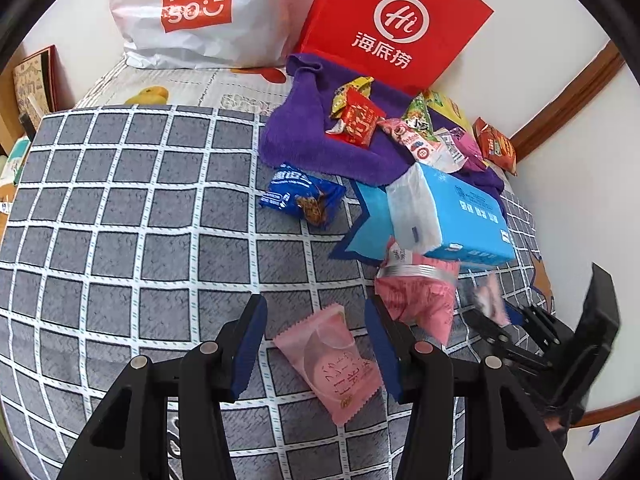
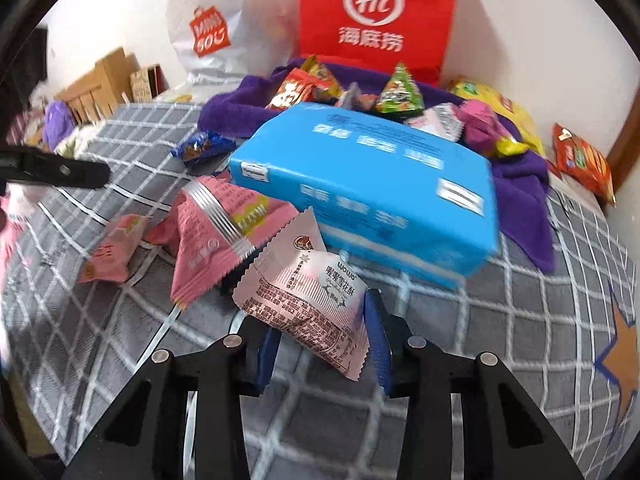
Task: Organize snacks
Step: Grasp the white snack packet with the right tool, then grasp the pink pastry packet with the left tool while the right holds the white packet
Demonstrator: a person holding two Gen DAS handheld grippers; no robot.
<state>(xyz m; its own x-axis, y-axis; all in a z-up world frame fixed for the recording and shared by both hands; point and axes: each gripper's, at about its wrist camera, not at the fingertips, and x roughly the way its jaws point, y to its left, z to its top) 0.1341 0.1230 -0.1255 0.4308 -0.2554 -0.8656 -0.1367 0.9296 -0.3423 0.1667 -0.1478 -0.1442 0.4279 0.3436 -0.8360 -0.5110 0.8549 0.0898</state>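
Note:
My left gripper (image 1: 316,312) is open above a flat pink snack packet (image 1: 332,360) lying on the grey checked cover. A second pink packet with a silver band (image 1: 420,296) lies just right of it. My right gripper (image 2: 320,320) is shut on a pale pink snowflake-crisp packet (image 2: 308,292), held just above the cover beside the banded pink packet (image 2: 212,236). The right gripper with its packet also shows blurred in the left wrist view (image 1: 492,304). A blue tissue pack (image 2: 368,188) lies behind. Several snacks sit on a purple towel (image 1: 304,132).
A blue cookie packet (image 1: 304,196) lies on the cover. A red paper bag (image 1: 392,20) and a white Miniso bag (image 1: 200,12) stand against the wall. A red chip bag (image 2: 584,164) lies at the right wall. Cardboard boxes (image 2: 100,80) stand far left.

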